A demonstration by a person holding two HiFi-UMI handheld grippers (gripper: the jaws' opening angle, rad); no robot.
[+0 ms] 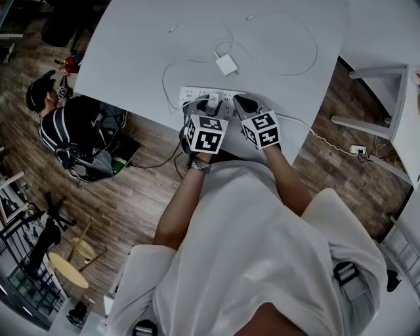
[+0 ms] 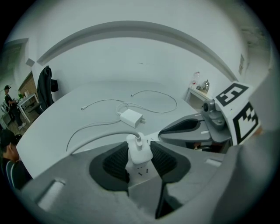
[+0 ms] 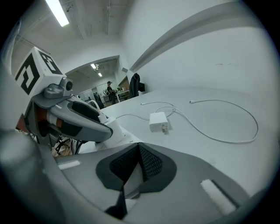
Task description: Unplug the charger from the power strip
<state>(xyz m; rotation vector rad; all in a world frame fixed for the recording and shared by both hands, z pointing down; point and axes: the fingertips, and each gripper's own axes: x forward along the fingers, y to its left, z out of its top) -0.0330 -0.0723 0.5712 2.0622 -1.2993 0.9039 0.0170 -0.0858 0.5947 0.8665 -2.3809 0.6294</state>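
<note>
A wood floor lies under a big white counter. A power strip sits at its near edge. The left gripper squeezes the charger plugged into it. The right gripper is closed, just beside. A second charger lies farther back.

1. Bright, even light covers the white table; a ceiling tube glares in my right gripper view.
2. Shadows are soft.
3. My gripper views bulge, corners black.
4. The charger looks sharp; near edges blur.
</note>
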